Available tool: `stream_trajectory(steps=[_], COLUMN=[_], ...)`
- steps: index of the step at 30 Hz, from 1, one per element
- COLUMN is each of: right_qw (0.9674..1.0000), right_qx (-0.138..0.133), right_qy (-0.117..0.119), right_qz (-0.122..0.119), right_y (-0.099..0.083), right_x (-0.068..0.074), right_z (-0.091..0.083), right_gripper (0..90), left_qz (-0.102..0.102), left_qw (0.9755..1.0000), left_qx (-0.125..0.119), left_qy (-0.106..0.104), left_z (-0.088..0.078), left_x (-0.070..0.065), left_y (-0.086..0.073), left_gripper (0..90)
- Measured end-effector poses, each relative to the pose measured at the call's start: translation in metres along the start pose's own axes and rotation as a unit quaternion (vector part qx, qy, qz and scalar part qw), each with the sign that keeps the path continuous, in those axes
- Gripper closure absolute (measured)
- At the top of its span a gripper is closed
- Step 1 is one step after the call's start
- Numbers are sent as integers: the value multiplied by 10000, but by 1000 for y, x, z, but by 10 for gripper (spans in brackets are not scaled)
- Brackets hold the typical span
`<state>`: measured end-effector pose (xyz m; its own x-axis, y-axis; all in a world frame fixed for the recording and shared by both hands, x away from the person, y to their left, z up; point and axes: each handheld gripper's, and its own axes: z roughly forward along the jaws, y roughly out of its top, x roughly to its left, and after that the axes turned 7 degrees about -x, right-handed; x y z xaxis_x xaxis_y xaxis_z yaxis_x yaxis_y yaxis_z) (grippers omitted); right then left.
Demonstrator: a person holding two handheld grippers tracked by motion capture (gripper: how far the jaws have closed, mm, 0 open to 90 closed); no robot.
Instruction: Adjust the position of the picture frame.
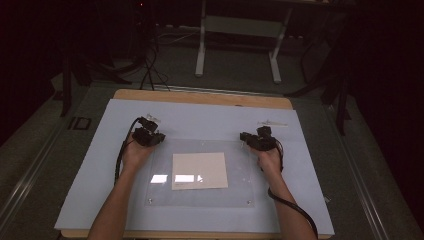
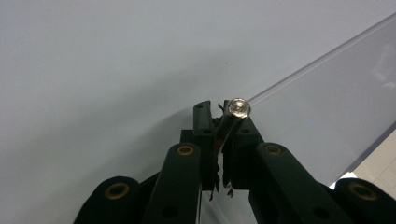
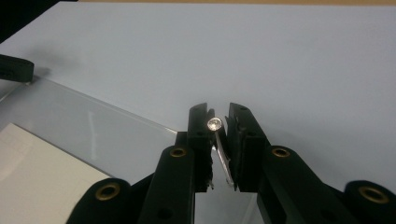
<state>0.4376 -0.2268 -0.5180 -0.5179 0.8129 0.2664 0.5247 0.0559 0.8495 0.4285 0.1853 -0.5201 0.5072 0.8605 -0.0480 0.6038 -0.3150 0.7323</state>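
Right now your left gripper point(image 1: 148, 131) sits over the far left corner of the clear sheet point(image 1: 240, 190), and your right gripper point(image 1: 258, 139) over its far right corner, both hands coming in from the near edge of the table point(image 1: 200, 96). In the left gripper view, the jaws are pressed in on a small metal screw point(image 2: 235, 112), its round shiny head poking up past the fingertips point(image 2: 202, 116) and leaning a little to the right. In the right gripper view, your other tool point(image 3: 219, 116) pinches a second screw point(image 3: 215, 127) the same way, head up between the jaws and its thin shank running down and slightly right in the narrow gap. The clear sheet lies flat on the pale blue mat point(image 1: 100, 165) that covers most of the wooden table, and a cream sheet of paper point(image 1: 199, 171) rests under it near the middle, well apart from both of your tools. Bright reflections of overhead light sit on the clear sheet just near and left of the paper's centre. A small pale item point(image 1: 272, 123) lies on the mat beyond your right gripper; it is too small to make out. You can see the clear sheet's edge point(image 2: 322, 60) running diagonally just beyond the left screw.
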Motion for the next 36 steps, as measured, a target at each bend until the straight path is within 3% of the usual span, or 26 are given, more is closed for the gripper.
stream_trajectory(steps=[5, 10, 16, 23, 28, 36], right_qw=[10000, 10000, 9998, 9994, 9991, 9990], right_qx=[-7, -70, -113, -106, -95, -115], right_qy=[46, 50, -26, -104, -207, -226], right_qz=[19, -10, -158, -308, -355, -361], right_y=[-1, -6, -11, -11, -11, -11], right_x=[-1, -2, -1, 1, 3, 4], right_z=[0, 1, 3, 3, 2, 2], right_gripper=[800, 801, 808, 818, 822, 824], left_qz=[-22, -210, -56, -56, -111, -190], left_qw=[10000, 9995, 9988, 9981, 9949, 9918], left_qx=[-62, -223, -425, -578, -989, -1245], left_qy=[9, 56, 226, 205, 189, 193], left_z=[0, 0, 1, -3, -13, -25], left_x=[0, -1, -4, -2, -2, 3], left_y=[-2, -5, -10, -16, -22, -27], left_gripper=[842, 830, 810, 754, 677, 633])
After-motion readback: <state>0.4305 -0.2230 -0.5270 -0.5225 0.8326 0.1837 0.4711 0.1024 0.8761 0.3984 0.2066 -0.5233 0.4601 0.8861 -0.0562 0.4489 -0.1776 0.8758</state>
